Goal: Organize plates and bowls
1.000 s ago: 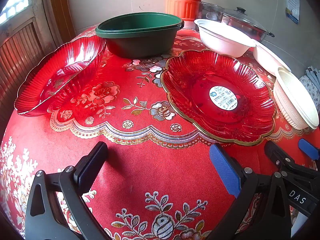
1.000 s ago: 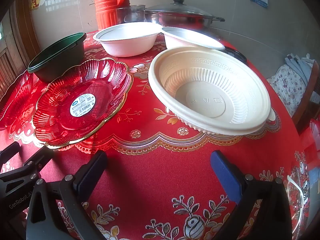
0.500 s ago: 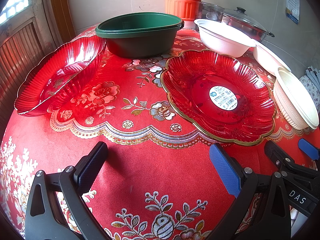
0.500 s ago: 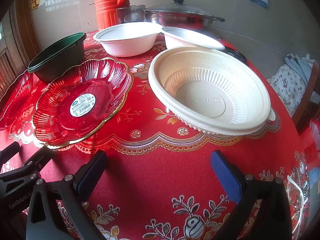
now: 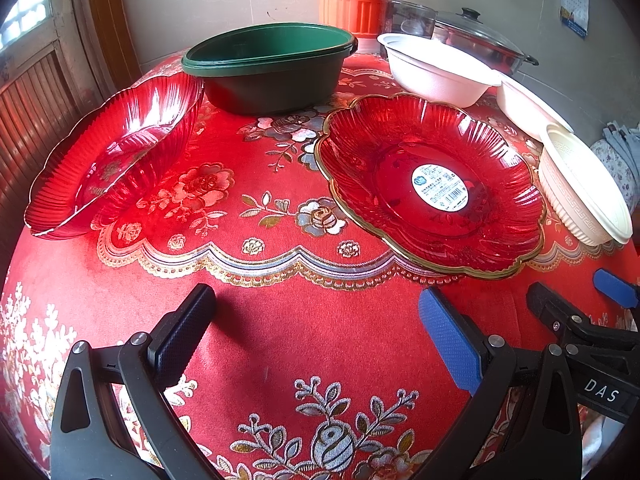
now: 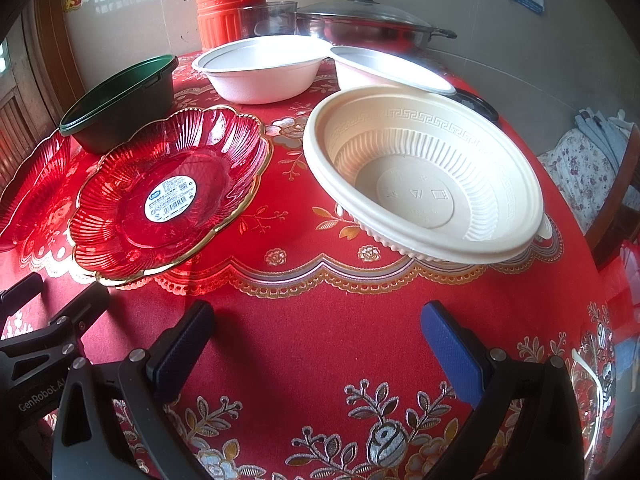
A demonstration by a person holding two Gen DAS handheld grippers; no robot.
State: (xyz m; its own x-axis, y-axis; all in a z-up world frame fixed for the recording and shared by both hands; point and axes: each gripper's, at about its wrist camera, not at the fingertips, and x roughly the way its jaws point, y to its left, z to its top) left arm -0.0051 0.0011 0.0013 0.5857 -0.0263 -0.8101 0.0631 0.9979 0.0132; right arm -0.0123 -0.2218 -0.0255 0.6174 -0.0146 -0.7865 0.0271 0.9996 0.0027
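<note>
Red gold-rimmed plate: I see the scalloped, ribbed, red translucent plastic plate with a gold rim [image 5: 432,188] lying flat on the cloth at about 1 o'clock from my left gripper; a round white barcode sticker [image 5: 440,187] sits in its middle. In the right view the same plate [image 6: 168,196] is at 10 o'clock.
Red deep dish: a second ribbed red translucent dish [image 5: 116,156], deeper, sits tilted at 10 o'clock in the left view, near the table's left edge.
Cream bowl: the wide cream plastic bowl with a key-pattern rim and ribbed wall [image 6: 424,176] stands at 1 o'clock from my right gripper, just beside the red plate but apart from it.
White bowls: a white foam bowl [image 6: 260,68] stands at 12 o'clock, farther back; a second white bowl [image 6: 384,68] is to its right, behind the cream one.
Green tub: a dark green oval plastic tub [image 5: 272,64] stands at 12 o'clock in the left view, between the two red pieces and behind them.
Background: an orange ribbed plastic jug [image 6: 228,0], a clear tumbler [image 6: 268,20] and a steel pan with a glass lid [image 6: 368,20] line the wall.
Cloth: a red flowered tablecloth [image 5: 304,328] covers the table.
Left gripper [image 5: 316,328]: I have its jaws spread wide, empty, low over bare cloth.
Right gripper [image 6: 318,336]: jaws equally wide, holding nothing, at the near edge.
</note>
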